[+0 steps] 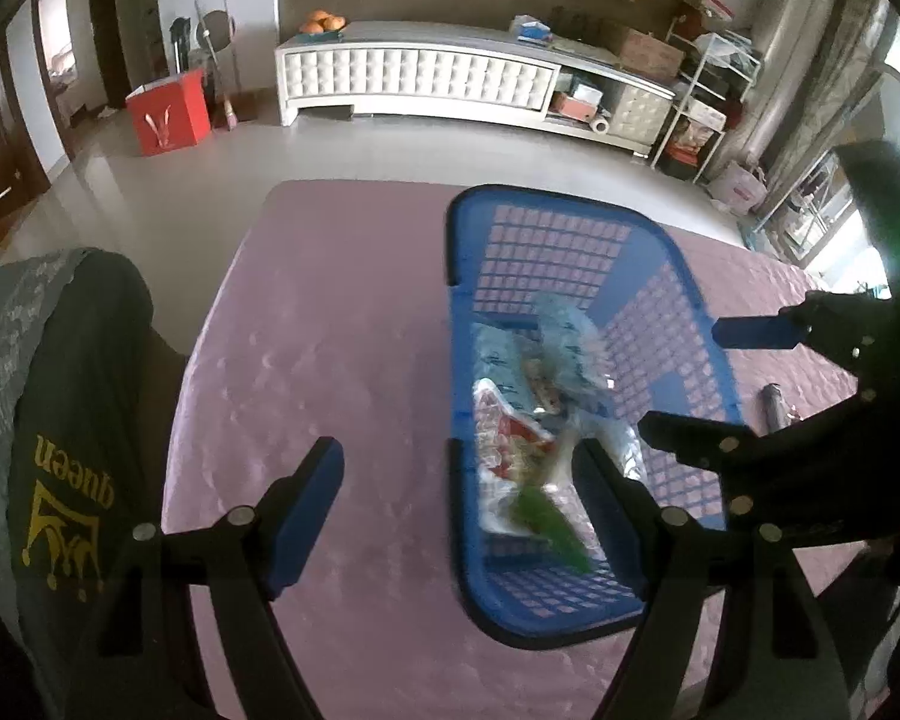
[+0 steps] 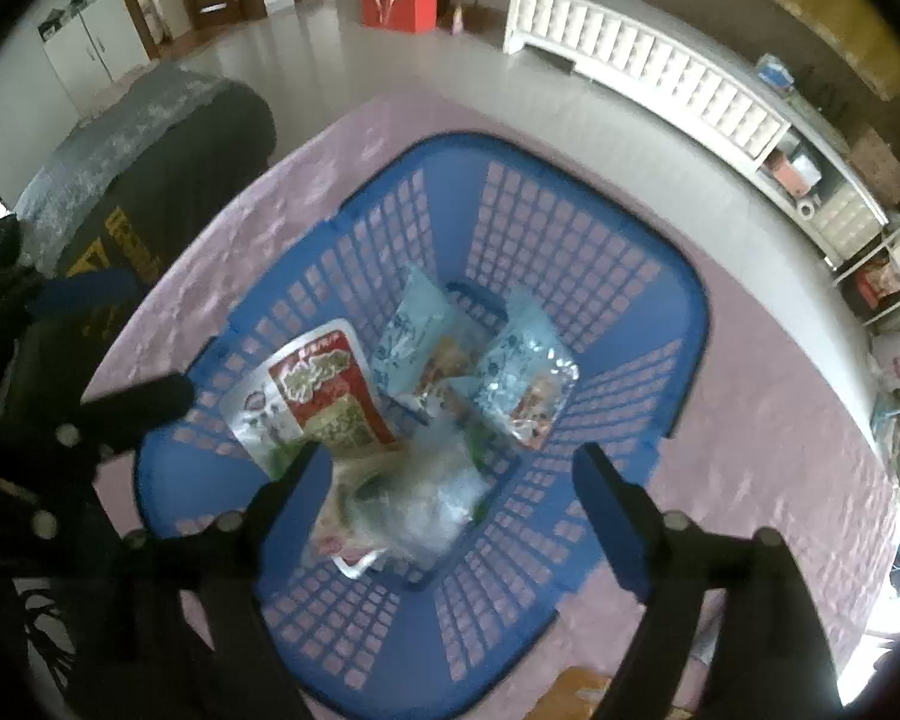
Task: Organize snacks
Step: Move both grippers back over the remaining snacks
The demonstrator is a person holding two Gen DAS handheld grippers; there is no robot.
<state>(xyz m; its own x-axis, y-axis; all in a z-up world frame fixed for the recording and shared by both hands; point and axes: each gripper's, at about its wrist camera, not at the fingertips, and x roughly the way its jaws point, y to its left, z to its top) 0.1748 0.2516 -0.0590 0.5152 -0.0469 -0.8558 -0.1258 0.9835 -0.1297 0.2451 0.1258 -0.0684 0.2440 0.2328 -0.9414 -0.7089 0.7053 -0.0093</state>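
A blue mesh basket (image 2: 630, 276) stands on the pink tablecloth and holds several snack packets: a red one (image 2: 324, 396), two pale blue ones (image 2: 414, 330) and a clear one (image 2: 414, 504), which is blurred, just below my right fingers. My right gripper (image 2: 453, 504) is open above the basket. In the left wrist view the basket (image 1: 570, 228) sits right of centre. My left gripper (image 1: 459, 492) is open and empty, with its right finger over the basket's left rim. The right gripper (image 1: 699, 378) shows open at the right there.
A dark chair back with a "queen" print (image 1: 72, 420) stands at the table's left edge. A dark tube (image 1: 774, 405) lies on the cloth right of the basket. A white cabinet (image 1: 426, 75) and a red box (image 1: 171, 111) stand on the floor beyond.
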